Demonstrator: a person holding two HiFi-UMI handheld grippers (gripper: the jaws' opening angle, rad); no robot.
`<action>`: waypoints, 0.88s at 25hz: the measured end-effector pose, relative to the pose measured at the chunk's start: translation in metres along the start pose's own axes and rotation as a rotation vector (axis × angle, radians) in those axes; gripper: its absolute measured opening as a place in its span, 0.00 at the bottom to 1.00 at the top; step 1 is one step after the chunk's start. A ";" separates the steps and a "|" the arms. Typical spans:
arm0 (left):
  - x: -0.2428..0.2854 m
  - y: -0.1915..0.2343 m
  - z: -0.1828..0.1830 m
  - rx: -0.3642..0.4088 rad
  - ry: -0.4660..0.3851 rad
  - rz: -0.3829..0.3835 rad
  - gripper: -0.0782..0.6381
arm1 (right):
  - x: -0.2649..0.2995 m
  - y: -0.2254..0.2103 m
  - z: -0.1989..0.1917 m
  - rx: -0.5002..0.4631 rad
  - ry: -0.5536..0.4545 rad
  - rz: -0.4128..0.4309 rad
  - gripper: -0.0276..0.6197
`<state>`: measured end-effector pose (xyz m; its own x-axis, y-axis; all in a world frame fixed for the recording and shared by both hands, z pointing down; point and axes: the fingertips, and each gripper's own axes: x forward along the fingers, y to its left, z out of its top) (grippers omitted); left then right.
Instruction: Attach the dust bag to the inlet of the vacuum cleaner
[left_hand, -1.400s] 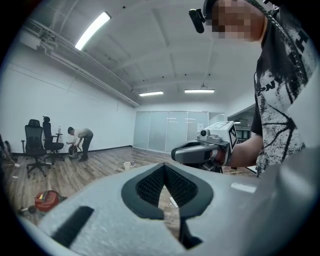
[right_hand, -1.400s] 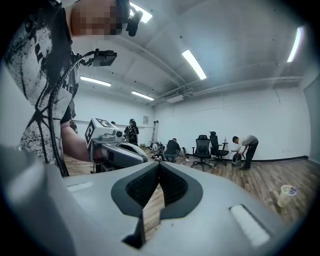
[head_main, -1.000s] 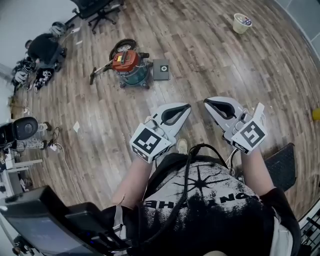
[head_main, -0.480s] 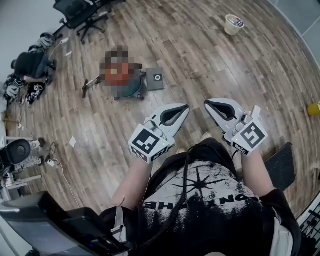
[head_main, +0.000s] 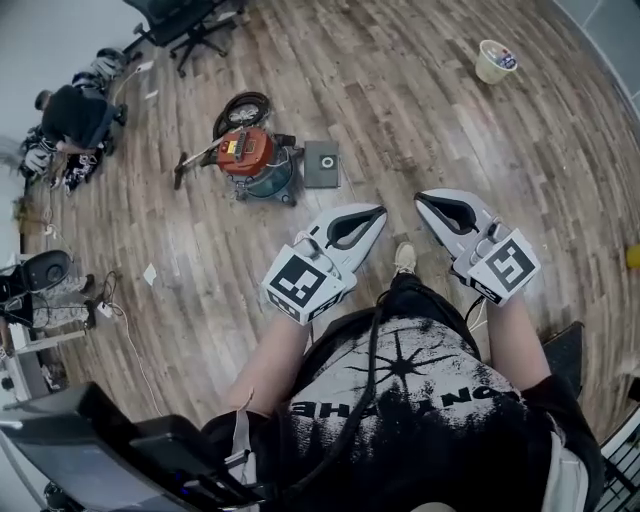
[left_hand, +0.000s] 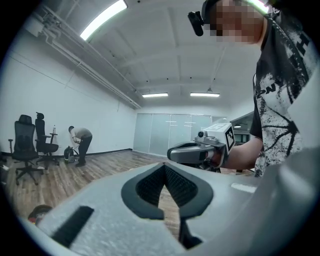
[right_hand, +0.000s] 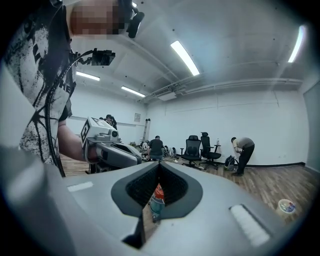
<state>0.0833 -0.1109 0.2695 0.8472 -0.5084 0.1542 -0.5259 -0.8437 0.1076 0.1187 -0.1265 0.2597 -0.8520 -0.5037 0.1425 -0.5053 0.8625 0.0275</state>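
The vacuum cleaner, an orange-topped canister with a black hose coiled behind it, stands on the wood floor ahead. A flat grey dust bag with a round hole lies on the floor just right of it. My left gripper and right gripper are held side by side at waist height, well short of both, each shut with nothing in it. The right gripper view shows the vacuum cleaner through the gap below the shut right gripper. In the left gripper view the left gripper is shut too.
Office chairs stand at the back left, with a crouching person beside bags. A cup sits on the floor far right, and a paper scrap and cabled equipment lie at the left.
The person has stepped forward across the floor, carrying both grippers along. The vacuum and bag sit slightly nearer. Both grippers stayed shut.
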 end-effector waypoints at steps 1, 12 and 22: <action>0.013 0.010 0.003 -0.001 0.001 0.016 0.10 | 0.003 -0.018 0.000 0.000 -0.001 0.011 0.05; 0.135 0.099 0.043 -0.035 -0.014 0.148 0.10 | 0.020 -0.163 0.003 -0.011 0.006 0.163 0.05; 0.174 0.140 0.037 -0.053 0.018 0.225 0.10 | 0.047 -0.215 -0.008 0.014 -0.004 0.255 0.05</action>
<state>0.1593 -0.3241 0.2750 0.7068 -0.6792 0.1976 -0.7051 -0.6989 0.1199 0.1879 -0.3354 0.2684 -0.9528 -0.2698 0.1391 -0.2755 0.9610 -0.0229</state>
